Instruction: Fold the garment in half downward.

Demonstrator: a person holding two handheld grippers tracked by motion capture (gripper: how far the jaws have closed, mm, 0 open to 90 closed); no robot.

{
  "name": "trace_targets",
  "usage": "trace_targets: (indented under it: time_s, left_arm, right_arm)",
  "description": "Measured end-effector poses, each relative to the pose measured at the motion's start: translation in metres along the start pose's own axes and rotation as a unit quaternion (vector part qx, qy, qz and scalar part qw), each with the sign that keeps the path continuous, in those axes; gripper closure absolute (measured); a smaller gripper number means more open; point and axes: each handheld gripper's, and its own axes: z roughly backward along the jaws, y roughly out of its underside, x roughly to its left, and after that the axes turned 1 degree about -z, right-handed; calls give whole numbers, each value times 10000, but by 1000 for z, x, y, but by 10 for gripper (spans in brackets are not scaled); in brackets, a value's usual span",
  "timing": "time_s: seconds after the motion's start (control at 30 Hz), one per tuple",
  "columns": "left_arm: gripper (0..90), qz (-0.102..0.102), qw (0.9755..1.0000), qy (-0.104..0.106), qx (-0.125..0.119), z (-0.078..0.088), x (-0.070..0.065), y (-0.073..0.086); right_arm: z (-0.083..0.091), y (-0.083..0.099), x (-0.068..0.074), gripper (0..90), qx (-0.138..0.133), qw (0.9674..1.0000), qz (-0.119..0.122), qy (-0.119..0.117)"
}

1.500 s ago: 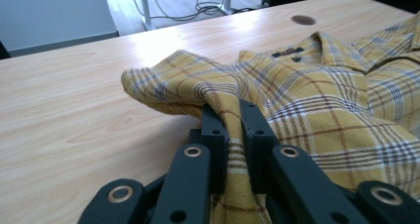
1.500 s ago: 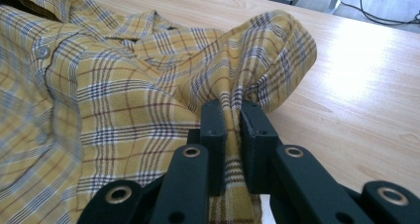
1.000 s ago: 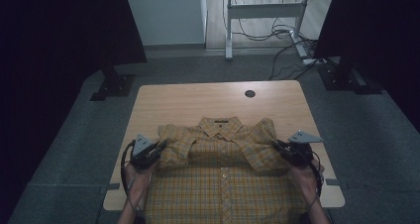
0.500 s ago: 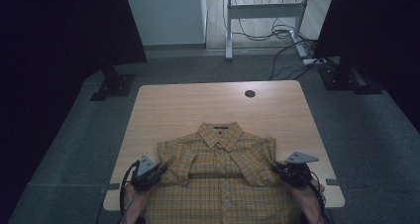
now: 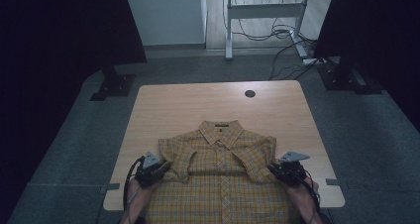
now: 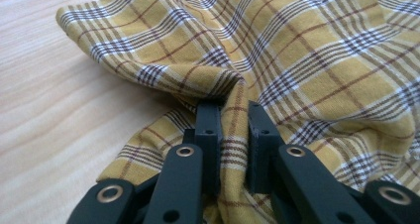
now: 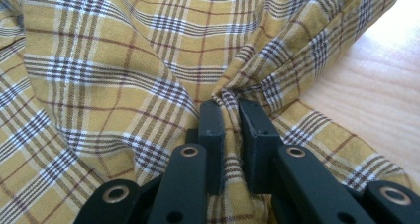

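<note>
Folding the yellow plaid shirt is the work in hand, and it lies face up on the near half of the counter, collar pointing to the far edge and hem hanging off the near one. Both short sleeves are already turned in over the chest. The left gripper sits at the shirt's left side, just below the folded sleeve, and the left gripper view shows its jaws pinching a ridge of cloth; they have just been easing apart a little, yet fabric is clearly caught between them. The right gripper mirrors it on the shirt's right side, clamped on a gathered pleat of plaid.

To do this step well, I would judge that both hands should work as a pair: keep the two pinches level with each other across the shirt, lay the sides flat with the cloth taut between them, and only let go once the fabric rests on the counter, so the sleeve folds do not spring open. The left pinch looks the looser of the two, so it needs watching.

A small dark tag sits inside the collar, too small to read; no other writing or brand is legible.
</note>
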Motion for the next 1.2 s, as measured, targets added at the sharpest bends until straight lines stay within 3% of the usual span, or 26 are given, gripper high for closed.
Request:
trace_targets:
  time_s: [0.4,0.5,0.8,1.07,1.2]
  left_arm:
    - [790,106,9994,-311,77,-35,24,-31]
    - [792,52,9993,-356,100,-45,30,-39]
    - [793,315,9994,-173,-22,-69,52,-55]
    - [803,550,9983,-144,-98,-81,62,-62]
    - [798,645,9979,-91,-68,-80,63,-63]
  right_arm:
    - [-27,-28,-19,805,22,9995,-94,289]
    - [-33,-34,-25,805,26,9993,-112,362]
    - [-49,-50,-47,805,-6,9985,-281,464]
    - [-59,-59,-59,805,-89,9978,-407,523]
    - [-60,-58,-63,804,-161,9965,-709,423]
